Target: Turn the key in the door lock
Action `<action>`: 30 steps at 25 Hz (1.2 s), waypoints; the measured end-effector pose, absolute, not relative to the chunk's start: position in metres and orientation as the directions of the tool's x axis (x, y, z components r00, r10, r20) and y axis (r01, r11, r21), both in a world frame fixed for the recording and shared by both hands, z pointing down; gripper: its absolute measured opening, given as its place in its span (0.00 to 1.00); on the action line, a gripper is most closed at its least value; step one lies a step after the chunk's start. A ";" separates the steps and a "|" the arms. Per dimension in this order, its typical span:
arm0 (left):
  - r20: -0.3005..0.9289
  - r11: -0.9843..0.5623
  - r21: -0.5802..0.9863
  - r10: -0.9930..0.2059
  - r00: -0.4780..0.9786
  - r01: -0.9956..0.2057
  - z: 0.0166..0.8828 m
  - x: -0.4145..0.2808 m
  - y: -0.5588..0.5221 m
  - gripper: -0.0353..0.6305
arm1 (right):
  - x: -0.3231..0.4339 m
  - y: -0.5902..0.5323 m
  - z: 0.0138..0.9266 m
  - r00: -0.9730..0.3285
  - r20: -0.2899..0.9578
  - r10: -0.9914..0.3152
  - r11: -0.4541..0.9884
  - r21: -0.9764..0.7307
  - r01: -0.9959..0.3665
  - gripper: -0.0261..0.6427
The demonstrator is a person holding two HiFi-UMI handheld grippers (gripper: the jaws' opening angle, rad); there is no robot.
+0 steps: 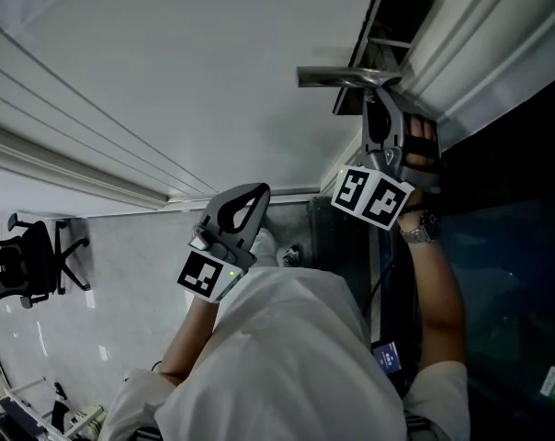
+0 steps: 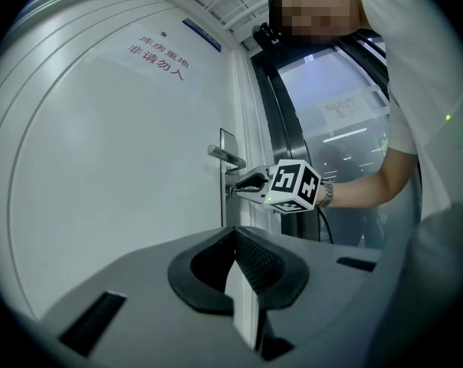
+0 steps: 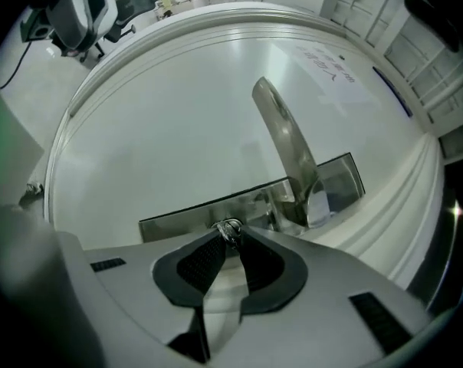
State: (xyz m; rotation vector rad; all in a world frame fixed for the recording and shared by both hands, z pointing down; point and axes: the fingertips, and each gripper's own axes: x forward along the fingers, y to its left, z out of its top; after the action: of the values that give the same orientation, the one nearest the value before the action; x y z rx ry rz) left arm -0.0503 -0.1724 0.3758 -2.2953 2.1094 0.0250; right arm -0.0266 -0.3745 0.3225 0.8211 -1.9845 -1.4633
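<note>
One key, seemingly pinched by right gripper fingers near door edge; left gripper closed, empty, clear.

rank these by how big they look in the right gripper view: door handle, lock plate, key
1. lock plate
2. door handle, not far behind the plate
3. key, by far the smallest, and only part of it shows

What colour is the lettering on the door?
Red. The lettering on the white door shows best in the left gripper view.
</note>
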 end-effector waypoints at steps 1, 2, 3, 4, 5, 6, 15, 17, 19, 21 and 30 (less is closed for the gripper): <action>-0.027 -0.086 -0.005 -0.996 0.086 -0.996 0.376 -0.049 -0.173 0.06 | -0.027 -0.374 0.322 -0.673 0.068 -0.736 0.243 0.955 -0.170 0.13; -0.026 -0.088 -0.005 -0.996 0.088 -0.996 0.377 -0.048 -0.173 0.06 | -0.027 -0.374 0.322 -0.677 0.071 -0.733 0.265 0.946 -0.188 0.13; -0.026 -0.090 -0.005 -0.996 0.090 -0.996 0.378 -0.047 -0.174 0.06 | -0.027 -0.375 0.322 -0.682 0.074 -0.728 0.295 0.931 -0.214 0.13; -0.027 -0.091 -0.005 -0.995 0.091 -0.996 0.378 -0.046 -0.174 0.06 | -0.027 -0.375 0.322 -0.690 0.077 -0.720 0.337 0.908 -0.250 0.13; -0.027 -0.090 -0.005 -0.996 0.090 -0.996 0.378 -0.045 -0.174 0.06 | -0.027 -0.376 0.321 -0.700 0.077 -0.710 0.380 0.879 -0.289 0.11; -0.028 -0.088 -0.005 -0.996 0.088 -0.996 0.378 -0.045 -0.174 0.06 | -0.026 -0.376 0.320 -0.707 0.073 -0.703 0.413 0.852 -0.323 0.11; -0.043 -0.070 -0.007 -0.997 0.071 -0.997 0.372 -0.048 -0.171 0.06 | -0.025 -0.378 0.319 -0.704 0.076 -0.706 0.471 0.792 -0.387 0.10; -0.042 -0.072 -0.004 -0.997 0.072 -0.997 0.373 -0.046 -0.172 0.06 | -0.025 -0.378 0.319 -0.705 0.081 -0.705 0.485 0.781 -0.394 0.10; -0.038 -0.071 -0.001 -0.997 0.071 -0.997 0.375 -0.046 -0.172 0.06 | -0.025 -0.378 0.319 -0.706 0.085 -0.703 0.500 0.765 -0.405 0.10; -0.038 -0.069 0.002 -0.997 0.068 -0.998 0.376 -0.046 -0.171 0.06 | -0.025 -0.378 0.319 -0.706 0.084 -0.703 0.509 0.753 -0.417 0.10; -0.039 -0.052 0.006 -0.998 0.051 -0.999 0.378 -0.051 -0.168 0.06 | -0.025 -0.378 0.317 -0.713 0.083 -0.696 0.580 0.649 -0.491 0.12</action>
State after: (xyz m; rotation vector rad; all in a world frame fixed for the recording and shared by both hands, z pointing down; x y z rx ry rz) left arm -0.0506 -0.1685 0.3776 -2.2614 2.1480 0.0507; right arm -0.0247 -0.3785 0.3174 0.9676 -2.4850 -0.8733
